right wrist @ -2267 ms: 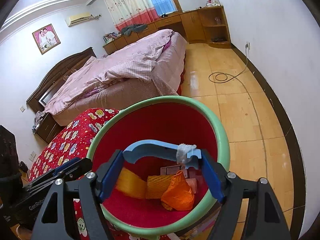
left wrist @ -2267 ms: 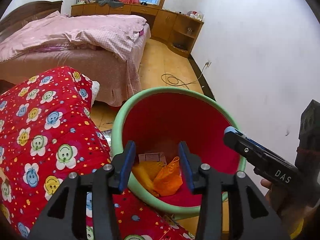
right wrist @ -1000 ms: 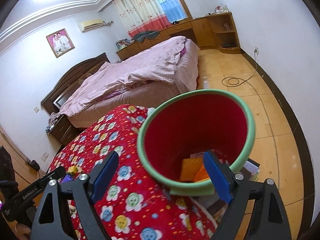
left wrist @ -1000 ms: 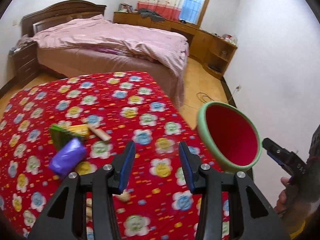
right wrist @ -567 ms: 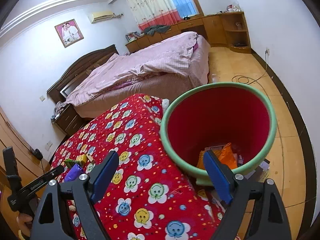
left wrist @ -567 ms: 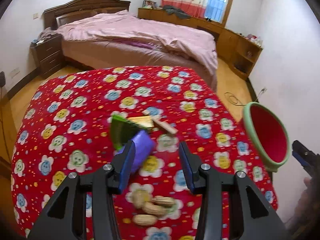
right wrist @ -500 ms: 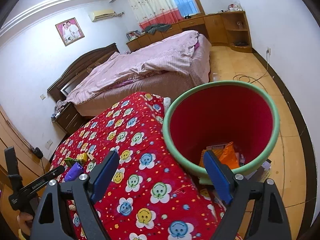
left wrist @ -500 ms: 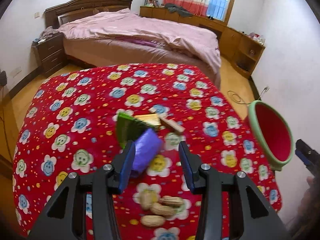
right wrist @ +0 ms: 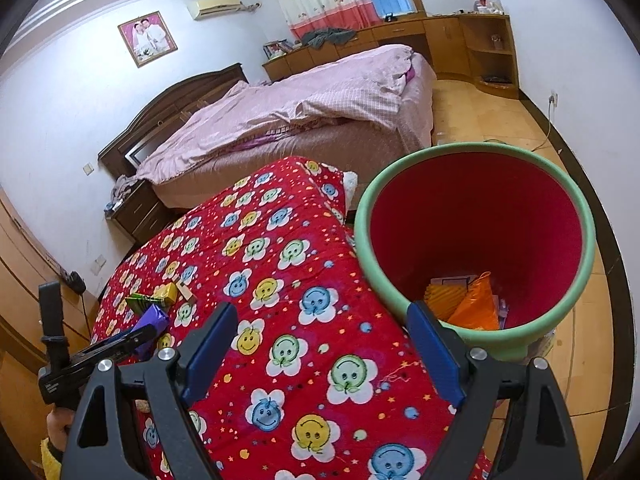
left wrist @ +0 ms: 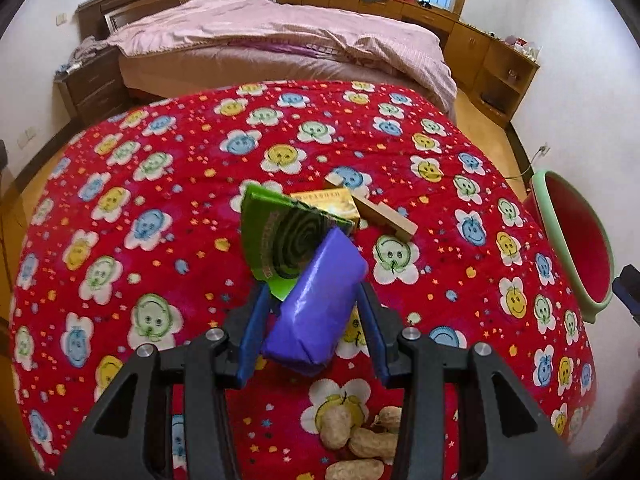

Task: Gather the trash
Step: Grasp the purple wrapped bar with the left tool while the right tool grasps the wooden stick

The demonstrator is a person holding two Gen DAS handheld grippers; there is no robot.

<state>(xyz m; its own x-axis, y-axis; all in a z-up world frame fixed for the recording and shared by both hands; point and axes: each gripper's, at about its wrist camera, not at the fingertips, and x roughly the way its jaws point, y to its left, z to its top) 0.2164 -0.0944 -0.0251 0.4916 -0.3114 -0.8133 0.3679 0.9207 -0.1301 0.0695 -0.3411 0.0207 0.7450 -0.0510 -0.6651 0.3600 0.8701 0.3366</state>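
- A shiny purple packet (left wrist: 316, 304), crinkled, is seen between the left gripper's (left wrist: 314, 320) parted fingers; contact cannot be told.
- Beside it on the worktop: one green box (left wrist: 280, 236), four peanuts (left wrist: 360, 440).
- The right gripper (right wrist: 320, 352) is spread wide, empty, near one bin (right wrist: 576, 280).

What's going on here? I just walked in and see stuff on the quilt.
A person is collecting trash with two handheld grippers. The left gripper straddles a purple packet on the red flowered quilt, apparently not yet gripped. The right gripper hangs open and empty near the red bin, which already holds orange wrappers.
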